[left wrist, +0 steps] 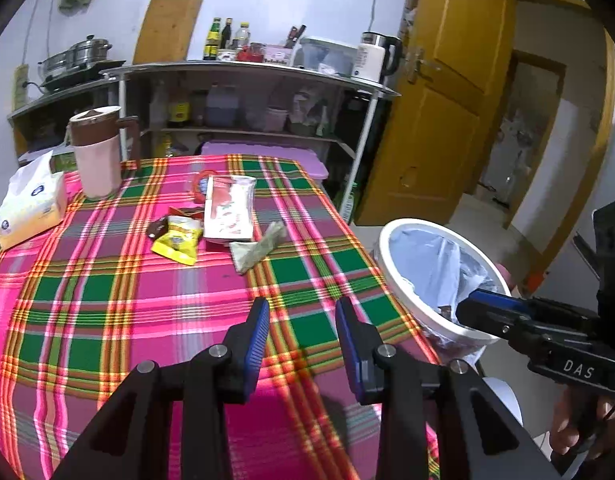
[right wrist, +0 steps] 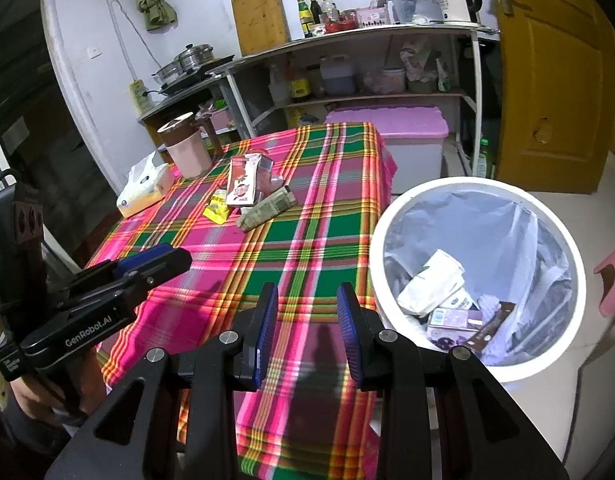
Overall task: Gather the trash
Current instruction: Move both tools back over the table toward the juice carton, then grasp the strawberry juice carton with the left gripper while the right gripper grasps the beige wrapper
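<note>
Trash lies mid-table on the plaid cloth (left wrist: 147, 292): a yellow wrapper (left wrist: 177, 240), a red-and-white carton (left wrist: 229, 210), a greenish crumpled packet (left wrist: 259, 246) and a dark wrapper (left wrist: 157, 227). The same pile shows in the right wrist view, with the carton (right wrist: 243, 184) and the packet (right wrist: 267, 208). A white bin (right wrist: 391, 216) with a liner stands beside the table's right edge and holds several pieces of trash (right wrist: 431, 284). My left gripper (left wrist: 301, 306) is open and empty above the near cloth. My right gripper (right wrist: 307, 294) is open and empty at the table edge beside the bin.
A pink jug with a brown lid (left wrist: 97, 148) and a tissue pack (left wrist: 29, 204) stand at the table's far left. A metal shelf unit (left wrist: 247, 96) with bottles and a kettle is behind. A purple-lidded box (right wrist: 395, 136), a yellow door (left wrist: 439, 104) and a pink stool (right wrist: 611, 280) are nearby.
</note>
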`<state>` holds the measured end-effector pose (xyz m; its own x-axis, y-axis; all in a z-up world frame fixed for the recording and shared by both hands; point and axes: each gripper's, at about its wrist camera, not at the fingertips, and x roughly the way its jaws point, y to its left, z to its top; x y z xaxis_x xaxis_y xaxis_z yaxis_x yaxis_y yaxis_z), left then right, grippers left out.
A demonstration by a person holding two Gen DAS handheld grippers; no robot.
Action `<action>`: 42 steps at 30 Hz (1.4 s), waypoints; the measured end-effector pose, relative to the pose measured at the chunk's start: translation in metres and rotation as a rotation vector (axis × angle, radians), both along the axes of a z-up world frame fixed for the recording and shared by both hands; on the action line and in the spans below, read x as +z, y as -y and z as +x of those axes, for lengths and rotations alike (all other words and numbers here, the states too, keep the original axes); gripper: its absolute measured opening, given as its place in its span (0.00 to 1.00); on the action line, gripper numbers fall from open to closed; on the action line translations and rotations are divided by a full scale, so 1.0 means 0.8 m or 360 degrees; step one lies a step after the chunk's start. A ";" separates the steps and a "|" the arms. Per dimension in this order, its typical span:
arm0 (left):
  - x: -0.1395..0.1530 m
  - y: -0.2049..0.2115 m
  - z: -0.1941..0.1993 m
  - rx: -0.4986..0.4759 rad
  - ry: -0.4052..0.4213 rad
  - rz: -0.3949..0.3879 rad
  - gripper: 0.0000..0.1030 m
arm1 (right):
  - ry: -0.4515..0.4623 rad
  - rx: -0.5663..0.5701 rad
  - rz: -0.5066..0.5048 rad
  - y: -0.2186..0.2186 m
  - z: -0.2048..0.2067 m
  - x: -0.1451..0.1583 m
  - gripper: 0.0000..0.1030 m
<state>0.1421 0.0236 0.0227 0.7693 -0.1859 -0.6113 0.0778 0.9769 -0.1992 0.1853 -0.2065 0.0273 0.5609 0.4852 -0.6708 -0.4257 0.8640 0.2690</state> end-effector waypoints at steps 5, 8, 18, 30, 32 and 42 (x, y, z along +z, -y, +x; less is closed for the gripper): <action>-0.002 -0.019 0.005 0.0053 -0.0005 -0.0006 0.33 | -0.0010 0.0022 0.0004 -0.012 0.007 -0.003 0.31; -0.002 -0.030 0.010 0.0085 -0.0001 -0.0003 0.33 | -0.0012 0.0032 0.0006 -0.020 0.014 -0.004 0.36; -0.006 -0.068 0.021 0.0182 -0.0001 -0.0008 0.33 | -0.0027 0.0074 0.0012 -0.056 0.041 -0.005 0.44; -0.018 -0.117 0.027 0.0273 -0.0020 -0.0045 0.33 | -0.0110 0.0125 0.0003 -0.119 0.080 -0.023 0.44; -0.020 -0.124 0.029 0.0282 -0.0023 -0.0054 0.33 | -0.0125 0.0127 0.0000 -0.131 0.089 -0.028 0.44; -0.032 -0.149 0.038 0.0308 -0.0043 -0.0101 0.33 | -0.0191 0.0099 -0.0066 -0.183 0.130 -0.058 0.44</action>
